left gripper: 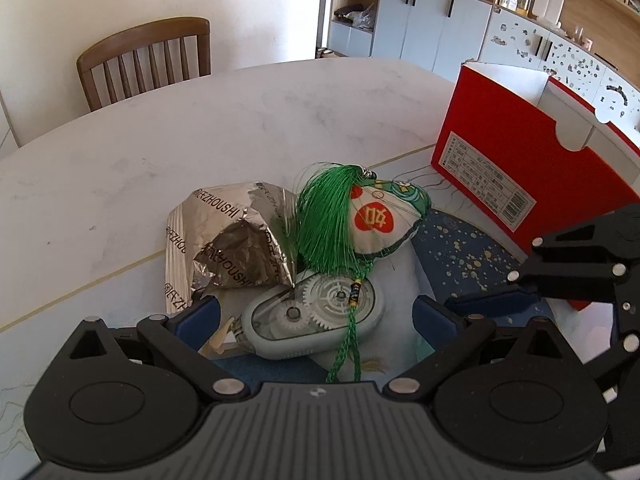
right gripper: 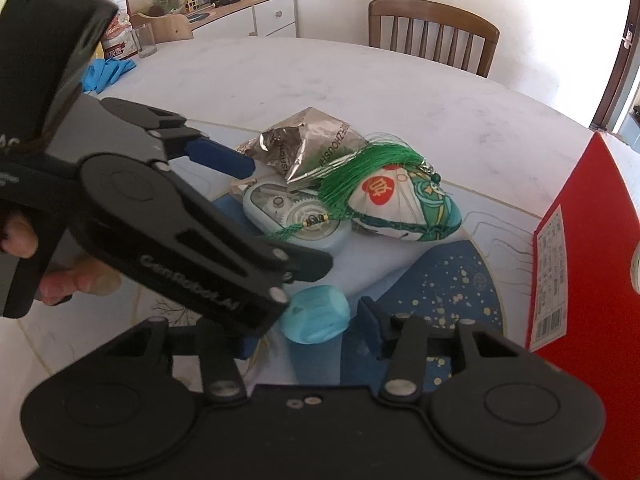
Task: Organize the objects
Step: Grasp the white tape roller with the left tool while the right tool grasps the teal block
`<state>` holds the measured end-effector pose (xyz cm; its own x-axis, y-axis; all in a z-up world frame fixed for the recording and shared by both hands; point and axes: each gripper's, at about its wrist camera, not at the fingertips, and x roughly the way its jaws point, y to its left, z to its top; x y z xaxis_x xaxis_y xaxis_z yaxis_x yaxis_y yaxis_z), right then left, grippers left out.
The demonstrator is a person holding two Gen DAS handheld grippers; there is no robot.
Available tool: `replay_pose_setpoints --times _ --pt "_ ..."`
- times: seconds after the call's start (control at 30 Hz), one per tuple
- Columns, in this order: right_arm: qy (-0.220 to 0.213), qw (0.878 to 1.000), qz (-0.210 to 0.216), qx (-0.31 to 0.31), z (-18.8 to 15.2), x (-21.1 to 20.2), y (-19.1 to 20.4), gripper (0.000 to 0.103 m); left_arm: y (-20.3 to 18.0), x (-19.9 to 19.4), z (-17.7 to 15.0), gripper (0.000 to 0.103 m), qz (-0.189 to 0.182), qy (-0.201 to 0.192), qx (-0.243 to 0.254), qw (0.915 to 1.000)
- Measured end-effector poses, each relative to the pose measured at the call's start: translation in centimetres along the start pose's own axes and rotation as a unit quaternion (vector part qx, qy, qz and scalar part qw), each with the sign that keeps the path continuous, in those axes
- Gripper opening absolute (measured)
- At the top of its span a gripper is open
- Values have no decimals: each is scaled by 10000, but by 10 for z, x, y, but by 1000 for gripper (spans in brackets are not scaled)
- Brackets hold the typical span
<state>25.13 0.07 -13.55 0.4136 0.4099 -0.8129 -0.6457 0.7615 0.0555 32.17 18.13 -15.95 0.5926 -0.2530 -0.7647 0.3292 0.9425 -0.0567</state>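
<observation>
A pale blue correction-tape dispenser (left gripper: 316,316) lies on the table between the fingers of my left gripper (left gripper: 316,318), which is open around it. A green-tasselled sachet (left gripper: 380,216) and its cord lie over it, next to a crumpled silver foil wrapper (left gripper: 228,240). In the right wrist view the dispenser (right gripper: 292,216), sachet (right gripper: 404,208) and wrapper (right gripper: 308,144) show ahead, with the left gripper (right gripper: 256,220) crossing from the left. My right gripper (right gripper: 308,320) is open around a small light blue object (right gripper: 316,314); its left finger is hidden behind the left gripper.
An open red box (left gripper: 516,168) stands at the right, also in the right wrist view (right gripper: 580,264). A blue speckled mat (right gripper: 440,292) lies under the objects. Wooden chair (left gripper: 148,60) beyond the table. Blue gloves (right gripper: 108,74) and a glass (right gripper: 145,40) sit at the far left.
</observation>
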Motion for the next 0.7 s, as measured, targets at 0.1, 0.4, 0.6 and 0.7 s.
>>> replay_pose_setpoints --times 0.1,0.4,0.6,0.7 --pt "14 10000 -1 -7 1 0 -1 44 -1 2 -1 102 -1 -12 10 10000" --pt "8 10000 8 13 0 3 -3 40 1 4 -1 86 47 3 3 10000" --pt "12 10000 28 -55 0 5 -2 39 -11 4 -2 83 -18 6 415 9991" --pt "14 10000 36 -55 0 5 -1 38 -13 3 -3 83 -39 8 461 9989"
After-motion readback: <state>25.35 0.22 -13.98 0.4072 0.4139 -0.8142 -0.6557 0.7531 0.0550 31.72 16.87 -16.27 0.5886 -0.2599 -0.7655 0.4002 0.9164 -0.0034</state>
